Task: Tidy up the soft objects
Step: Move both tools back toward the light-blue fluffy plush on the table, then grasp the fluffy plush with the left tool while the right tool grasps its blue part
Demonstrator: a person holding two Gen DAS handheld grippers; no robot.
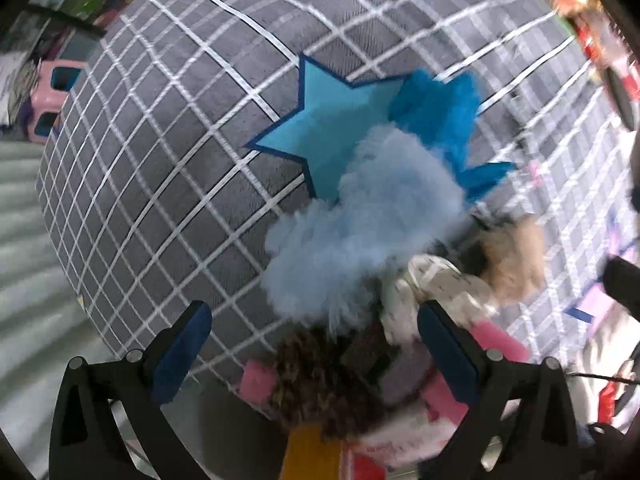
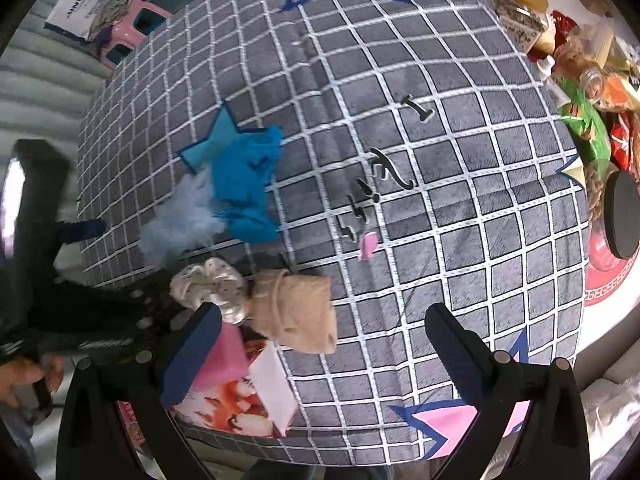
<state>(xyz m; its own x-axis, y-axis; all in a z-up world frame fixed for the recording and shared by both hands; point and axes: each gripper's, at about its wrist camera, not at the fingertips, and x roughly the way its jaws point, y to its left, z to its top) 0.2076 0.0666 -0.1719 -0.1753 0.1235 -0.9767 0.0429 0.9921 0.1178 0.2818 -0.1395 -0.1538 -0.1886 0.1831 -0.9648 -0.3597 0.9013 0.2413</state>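
Soft items lie on a grey checked cloth (image 2: 440, 200). A bright blue cloth (image 2: 246, 188) sits by a pale blue fluffy piece (image 2: 180, 220); both show in the left wrist view, the blue cloth (image 1: 436, 108) behind the fluffy piece (image 1: 360, 224). A silver-white scrunchie (image 2: 212, 284) and a beige rolled sock (image 2: 296, 312) lie nearer; in the left view the scrunchie (image 1: 432, 292) and sock (image 1: 516, 260) sit right of a brown fuzzy item (image 1: 320, 384). My left gripper (image 1: 316, 348) is open over the brown item. My right gripper (image 2: 324, 352) is open beside the sock.
A pink and white box (image 2: 248, 384) lies at the cloth's near edge, under my right gripper's left finger. Jars and snack packets (image 2: 576, 64) crowd the right side. A pink plastic stool (image 2: 132, 28) stands beyond the cloth's far left. The other gripper's black body (image 2: 48, 280) shows at the left.
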